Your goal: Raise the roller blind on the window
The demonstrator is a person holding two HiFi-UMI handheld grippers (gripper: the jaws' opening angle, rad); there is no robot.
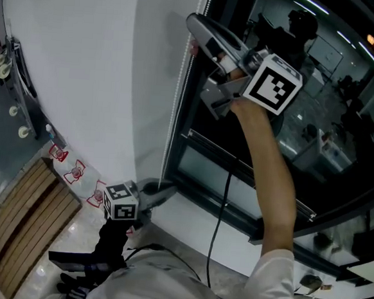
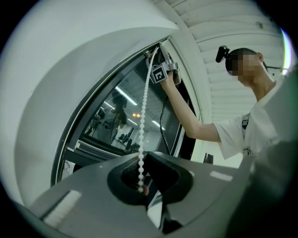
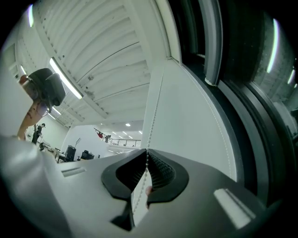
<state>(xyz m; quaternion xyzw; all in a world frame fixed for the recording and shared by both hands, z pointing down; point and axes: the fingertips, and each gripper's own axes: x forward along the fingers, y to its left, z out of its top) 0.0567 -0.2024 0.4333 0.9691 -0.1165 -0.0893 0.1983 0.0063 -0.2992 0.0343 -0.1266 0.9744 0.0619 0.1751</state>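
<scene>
White wall [image 1: 84,60] fills most of the head view, w/ a tall dark window [image 1: 305,123] to its right, the glass reflecting a lit office. Overhead is a white slatted ceiling [image 3: 107,56] w/ strip lights. Beyond it, an open hall w/ a railed upper level. Lower down: glossy floor [image 1: 70,246], a wood slat panel [image 1: 20,223] lying on it near the wall, and a white sill [image 1: 194,220] under the glass. The blind cloth itself can't be made out. Its bead chain [image 1: 178,93] hangs along the window's left edge, btwn wall & frame. The person's bare arm [image 1: 272,178] reaches up, w/ the right gripper [image 1: 195,25] high on the chain, jaws pinched together on it. The left gripper [image 1: 163,192] sits low by the sill, jaws also closed on the chain, which runs nearly straight up toward the other. A black cable [image 1: 220,206] dangles below the raised gripper.
</scene>
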